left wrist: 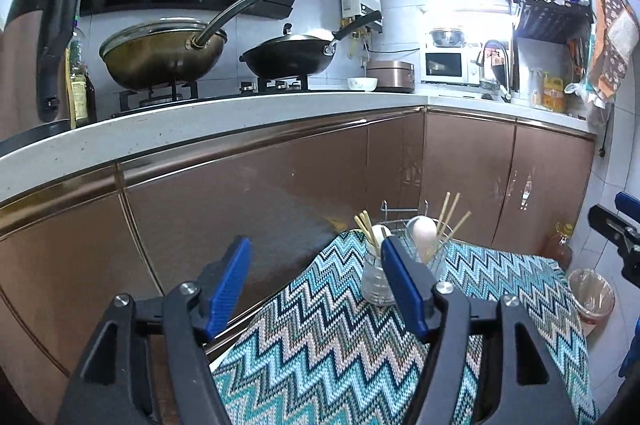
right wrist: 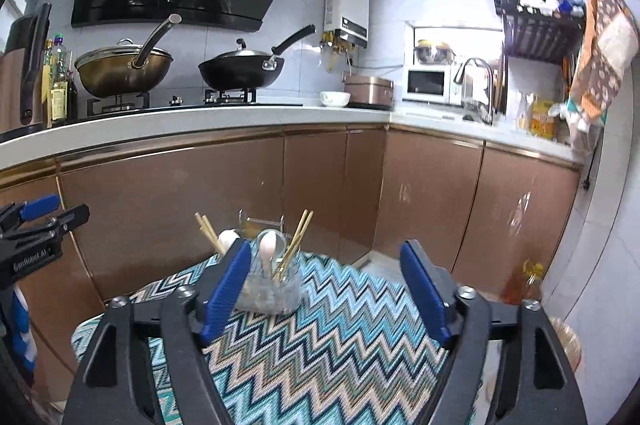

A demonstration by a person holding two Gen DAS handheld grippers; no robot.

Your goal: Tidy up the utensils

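Observation:
Two clear glass jars stand at the far end of a table under a zigzag cloth (right wrist: 328,337). The right jar (right wrist: 276,285) holds a white spoon (right wrist: 267,245) and wooden chopsticks (right wrist: 298,237). The left jar (left wrist: 374,279) holds chopsticks (left wrist: 364,223) and a white spoon (left wrist: 380,231); in the right wrist view my finger mostly hides it. My left gripper (left wrist: 320,273) is open and empty, just short of the jars. My right gripper (right wrist: 326,289) is open and empty, the right jar between its fingertips in view. A wire rack (right wrist: 262,221) stands behind the jars.
Brown cabinet doors (right wrist: 200,201) run behind the table under a white counter (right wrist: 200,125) with two woks, a bowl and a microwave. An oil bottle (right wrist: 524,281) and a lined bin (left wrist: 592,295) stand on the floor at right.

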